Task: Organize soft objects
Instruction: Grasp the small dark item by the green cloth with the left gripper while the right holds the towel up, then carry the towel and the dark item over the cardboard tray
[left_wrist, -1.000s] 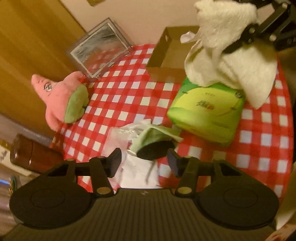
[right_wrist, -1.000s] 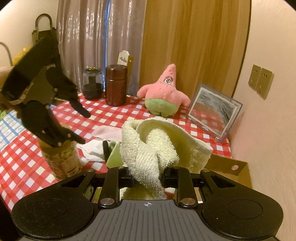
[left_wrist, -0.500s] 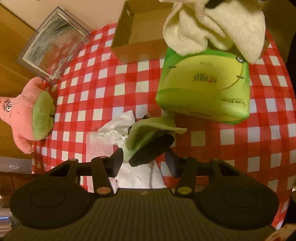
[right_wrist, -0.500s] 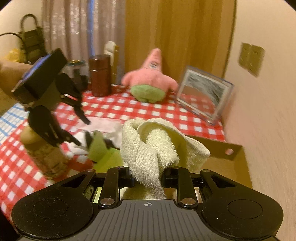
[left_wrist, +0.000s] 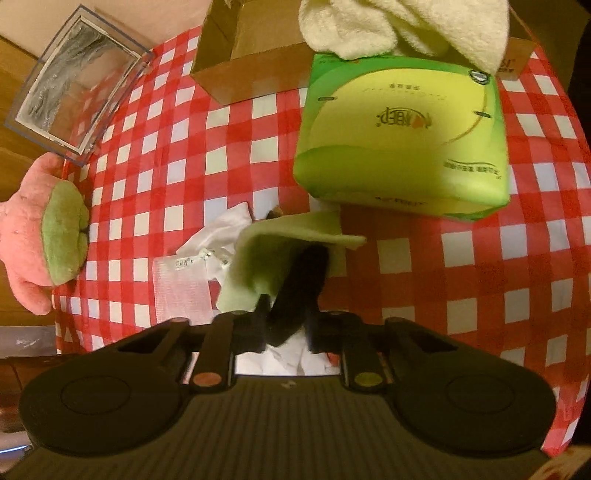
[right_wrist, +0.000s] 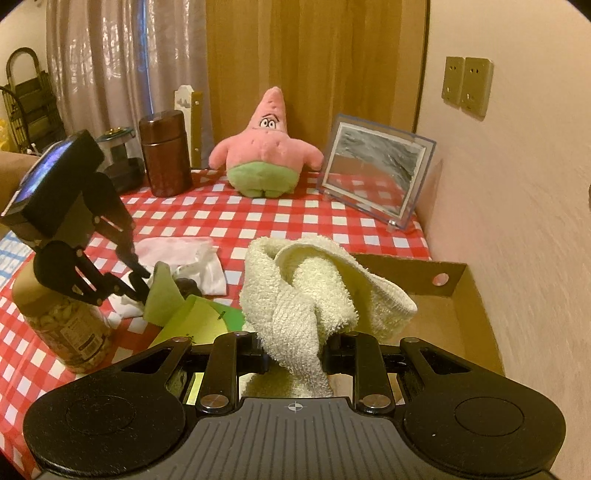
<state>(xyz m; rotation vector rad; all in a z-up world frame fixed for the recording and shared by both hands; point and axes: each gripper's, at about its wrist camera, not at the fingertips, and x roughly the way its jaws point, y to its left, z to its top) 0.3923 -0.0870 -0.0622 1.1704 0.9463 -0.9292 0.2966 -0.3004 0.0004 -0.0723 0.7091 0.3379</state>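
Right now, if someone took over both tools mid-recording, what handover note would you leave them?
Right tool: shut on the cream towel, held above the cardboard box, not yet dropped in.
Left tool: jaws closing around the green-and-black cloth in the pile with the white garment on the checked table.
Nothing visible in the box yet.
Left: release towel, bring the cloth, white garment, probably the pink plush and green tissue pack.

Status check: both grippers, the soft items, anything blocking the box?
Right gripper shut on cream towel, above cardboard box. Left gripper closing on green-and-black soft piece in cloth pile. Green tissue pack sits against box front.
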